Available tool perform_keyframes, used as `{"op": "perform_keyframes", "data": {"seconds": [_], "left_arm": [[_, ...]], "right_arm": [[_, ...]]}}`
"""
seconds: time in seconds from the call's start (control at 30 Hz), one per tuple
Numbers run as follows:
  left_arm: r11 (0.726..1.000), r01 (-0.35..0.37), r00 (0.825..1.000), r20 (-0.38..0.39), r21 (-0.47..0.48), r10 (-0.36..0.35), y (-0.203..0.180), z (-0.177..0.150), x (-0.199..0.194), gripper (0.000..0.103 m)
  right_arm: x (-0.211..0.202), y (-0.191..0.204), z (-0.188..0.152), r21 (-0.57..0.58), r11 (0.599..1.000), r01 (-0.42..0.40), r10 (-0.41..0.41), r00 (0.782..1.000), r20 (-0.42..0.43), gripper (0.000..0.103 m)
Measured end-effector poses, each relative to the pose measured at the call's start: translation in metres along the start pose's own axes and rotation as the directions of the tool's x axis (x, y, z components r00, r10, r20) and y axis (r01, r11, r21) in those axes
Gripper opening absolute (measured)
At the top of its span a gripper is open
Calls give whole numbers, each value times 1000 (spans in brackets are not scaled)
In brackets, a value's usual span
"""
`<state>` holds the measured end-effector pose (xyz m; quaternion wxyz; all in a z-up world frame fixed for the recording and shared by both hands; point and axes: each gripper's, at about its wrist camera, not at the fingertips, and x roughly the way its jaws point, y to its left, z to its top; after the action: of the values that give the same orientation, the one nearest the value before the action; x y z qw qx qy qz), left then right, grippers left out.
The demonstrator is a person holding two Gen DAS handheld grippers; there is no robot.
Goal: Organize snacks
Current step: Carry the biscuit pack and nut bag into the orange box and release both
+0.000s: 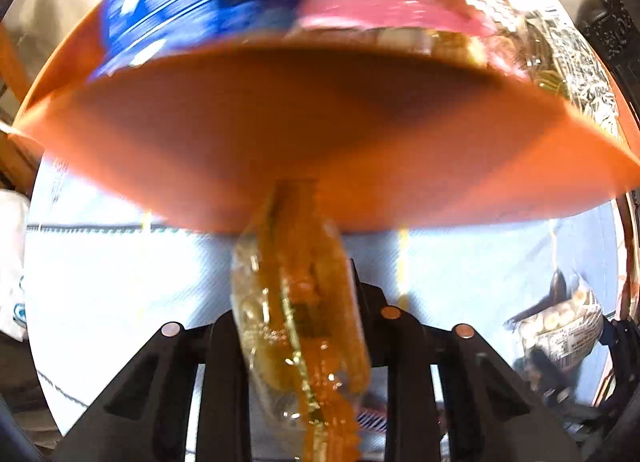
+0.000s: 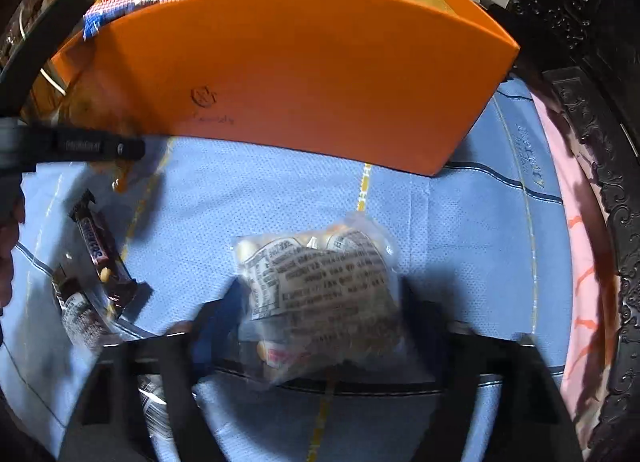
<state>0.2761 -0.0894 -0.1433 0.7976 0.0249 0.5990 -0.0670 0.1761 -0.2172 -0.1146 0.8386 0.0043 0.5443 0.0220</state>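
An orange box [image 1: 304, 134] fills the upper left wrist view, holding a blue packet [image 1: 180, 2], a pink-red packet [image 1: 380, 2] and a clear printed bag [image 1: 576, 70]. My left gripper [image 1: 300, 362] is shut on a clear packet of orange-brown snacks [image 1: 296, 322], held just before the box's near wall. In the right wrist view the box [image 2: 300, 70] stands behind a clear bag of round snacks [image 2: 320, 290] with a printed label. My right gripper [image 2: 320, 362] straddles that bag, its blurred fingers on either side. The bag also shows in the left wrist view [image 1: 560, 330].
Two Snickers bars [image 2: 100, 258] and another wrapped bar [image 2: 78, 314] lie on the blue cloth [image 2: 460, 262] at the left. The left gripper's body [image 2: 80, 148] reaches in at the left edge. Dark carved furniture [image 2: 600, 142] borders the right side, beside a pink cloth [image 2: 580, 282].
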Motion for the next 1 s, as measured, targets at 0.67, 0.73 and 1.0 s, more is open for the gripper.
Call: {"op": "perform_keyframes", "data": {"seconds": [0.67,0.73,1.0], "left_arm": [[997,58,998,-17,-59,-59,35,-25,-21,23],[997,61,998,-15,-50,-62,43,-22,-21,23],[994,84,996,17,-67,-83,58,-23,-45,23]], "right_arm": [[18,1,3,-77,997,-7,4,999,-32,60],[4,3,9,-70,997,-24,24,1000,2,54],[-47,-35,28,64,979,-196,190,978,85,54]]}}
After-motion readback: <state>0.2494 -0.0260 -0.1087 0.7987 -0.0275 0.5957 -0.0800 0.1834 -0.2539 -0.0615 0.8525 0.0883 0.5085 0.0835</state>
